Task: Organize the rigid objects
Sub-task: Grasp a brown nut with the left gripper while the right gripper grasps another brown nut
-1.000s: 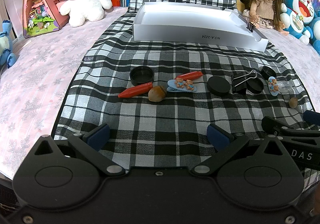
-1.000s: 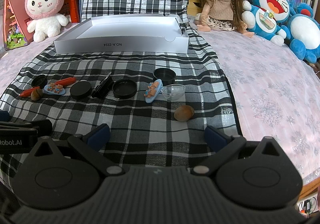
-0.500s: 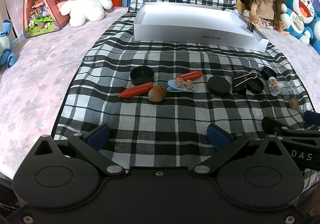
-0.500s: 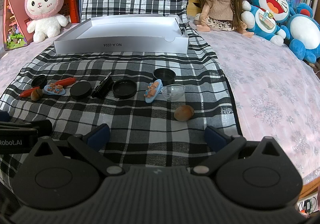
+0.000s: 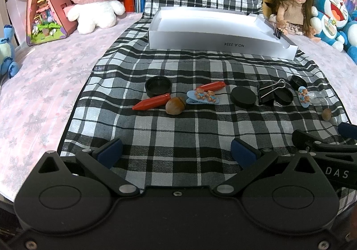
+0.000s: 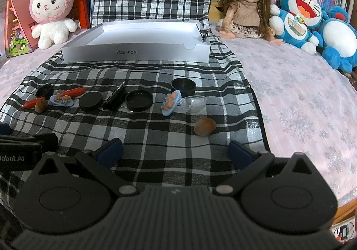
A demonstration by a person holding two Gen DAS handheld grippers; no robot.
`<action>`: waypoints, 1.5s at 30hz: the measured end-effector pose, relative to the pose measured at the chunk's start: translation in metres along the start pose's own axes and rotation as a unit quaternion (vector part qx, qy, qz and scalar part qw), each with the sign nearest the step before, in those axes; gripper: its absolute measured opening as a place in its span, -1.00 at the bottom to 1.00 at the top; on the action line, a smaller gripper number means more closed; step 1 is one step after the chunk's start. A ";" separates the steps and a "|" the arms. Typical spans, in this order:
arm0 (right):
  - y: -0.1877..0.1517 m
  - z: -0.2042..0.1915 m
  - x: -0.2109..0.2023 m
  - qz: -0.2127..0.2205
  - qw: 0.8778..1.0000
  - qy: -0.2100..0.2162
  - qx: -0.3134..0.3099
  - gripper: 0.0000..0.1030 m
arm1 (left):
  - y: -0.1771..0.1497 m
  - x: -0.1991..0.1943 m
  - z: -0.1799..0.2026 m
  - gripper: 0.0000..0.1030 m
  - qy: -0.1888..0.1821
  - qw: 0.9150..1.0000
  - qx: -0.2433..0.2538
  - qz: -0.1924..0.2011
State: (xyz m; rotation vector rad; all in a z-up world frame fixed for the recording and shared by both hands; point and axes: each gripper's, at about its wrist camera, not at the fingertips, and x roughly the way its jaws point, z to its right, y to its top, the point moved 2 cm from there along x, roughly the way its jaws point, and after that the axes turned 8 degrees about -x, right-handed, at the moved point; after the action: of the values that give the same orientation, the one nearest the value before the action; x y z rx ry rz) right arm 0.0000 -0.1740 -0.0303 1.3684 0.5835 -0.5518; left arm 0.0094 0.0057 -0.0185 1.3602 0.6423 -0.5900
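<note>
Left claw [image 5: 176,151] gapes before a brown, glossy acorn [image 5: 175,105].

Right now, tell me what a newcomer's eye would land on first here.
First the row of small things strewn across the checked cloth: red crayons, acorns, black caps and bear hair clips. Behind them lies the white box, flanked by a pink rabbit plush at left and a doll at right.

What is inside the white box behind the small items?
The white box shows only bare white floor in both views; a black binder clip grips its right wall. The strip behind the front wall is hidden.
</note>
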 end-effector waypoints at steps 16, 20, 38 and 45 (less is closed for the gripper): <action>0.000 0.015 -0.014 0.064 0.997 0.036 0.031 0.94 | 0.006 -0.013 -0.015 -0.04 -0.013 0.998 -0.006 0.057; 0.004 0.020 -0.016 0.076 0.997 0.024 0.018 0.79 | 0.012 -0.015 -0.021 -0.40 -0.014 0.998 -0.021 0.066; 0.002 0.024 0.001 0.060 0.998 -0.007 -0.019 -0.23 | 0.013 0.011 0.006 -0.52 -0.007 0.996 0.030 0.086; 0.002 0.024 -0.001 0.062 0.998 -0.001 -0.011 -0.47 | 0.010 0.011 0.009 -0.62 -0.015 0.995 0.034 0.097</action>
State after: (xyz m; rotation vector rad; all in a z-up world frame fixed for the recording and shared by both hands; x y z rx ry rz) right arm 0.0018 -0.1972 -0.0252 1.3728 0.4979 -0.4451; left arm 0.0248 -0.0024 -0.0185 1.4553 0.4621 -0.4776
